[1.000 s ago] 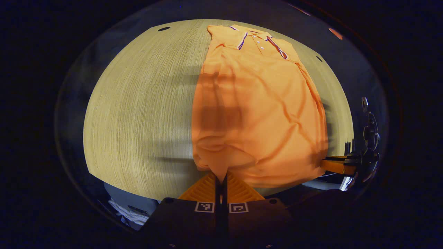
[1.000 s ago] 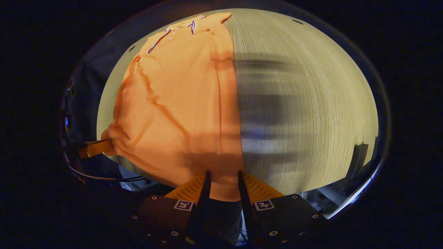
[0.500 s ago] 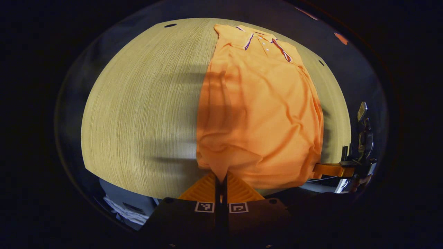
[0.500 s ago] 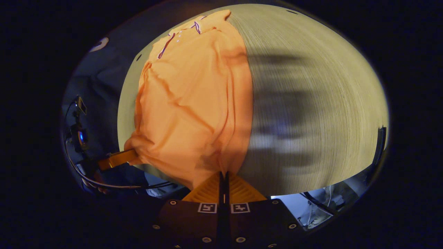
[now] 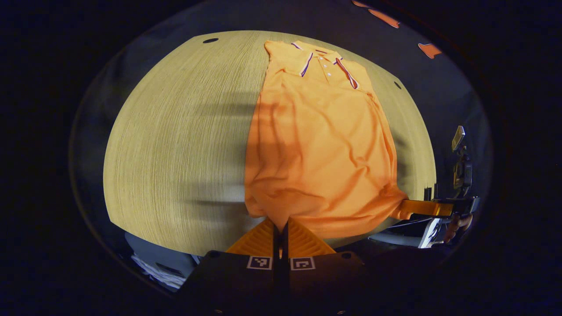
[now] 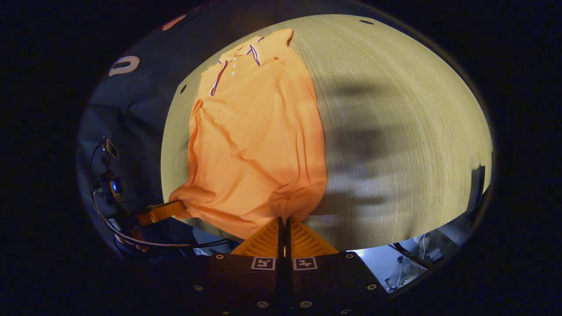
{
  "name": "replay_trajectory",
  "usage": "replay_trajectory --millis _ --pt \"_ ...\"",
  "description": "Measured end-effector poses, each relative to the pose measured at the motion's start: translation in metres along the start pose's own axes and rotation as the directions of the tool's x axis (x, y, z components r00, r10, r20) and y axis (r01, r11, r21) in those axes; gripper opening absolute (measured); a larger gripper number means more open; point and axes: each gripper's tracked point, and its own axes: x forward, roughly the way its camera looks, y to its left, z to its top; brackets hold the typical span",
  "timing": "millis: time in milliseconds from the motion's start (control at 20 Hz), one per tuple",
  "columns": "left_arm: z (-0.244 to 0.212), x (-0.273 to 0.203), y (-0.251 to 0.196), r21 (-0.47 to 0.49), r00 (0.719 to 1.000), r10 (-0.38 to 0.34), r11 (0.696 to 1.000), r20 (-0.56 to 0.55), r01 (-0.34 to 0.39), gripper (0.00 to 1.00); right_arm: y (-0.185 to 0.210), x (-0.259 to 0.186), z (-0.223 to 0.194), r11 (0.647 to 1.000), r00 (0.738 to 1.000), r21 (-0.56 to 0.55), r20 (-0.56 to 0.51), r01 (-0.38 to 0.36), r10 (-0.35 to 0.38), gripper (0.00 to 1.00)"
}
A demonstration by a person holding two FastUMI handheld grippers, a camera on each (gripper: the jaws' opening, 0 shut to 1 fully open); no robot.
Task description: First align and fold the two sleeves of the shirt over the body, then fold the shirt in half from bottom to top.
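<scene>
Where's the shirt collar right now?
The collar lies at the table's far edge, opposite the hem that the left gripper and right gripper pinch.

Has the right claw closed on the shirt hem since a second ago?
Yes. The right claw, open around the hem then, is now shut on the orange shirt at the table near edge.

Each gripper, the left gripper (image 5: 281,228) and the right gripper (image 6: 284,224), has ribbed wedge-shaped fingers on a dark body. Just behind the jaws sit two square black-and-white markers; round screws dot the right body. A black cable loops beside the farther gripper.
</scene>
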Motion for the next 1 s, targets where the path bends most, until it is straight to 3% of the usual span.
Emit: replay_trajectory --millis 600,1000 --pt "0.091 -0.022 -0.034 0.1 0.995 -0.01 0.995 0.1 0.0 0.01 0.006 -0.035 0.084 0.996 0.996 -0.088 0.091 0.01 -0.002 0.0" --pt "0.165 -0.02 -0.043 0.024 0.992 -0.022 1.0 0.123 0.019 0.01 0.017 -0.036 0.156 0.988 0.994 -0.147 0.091 -0.039 0.053 0.0"
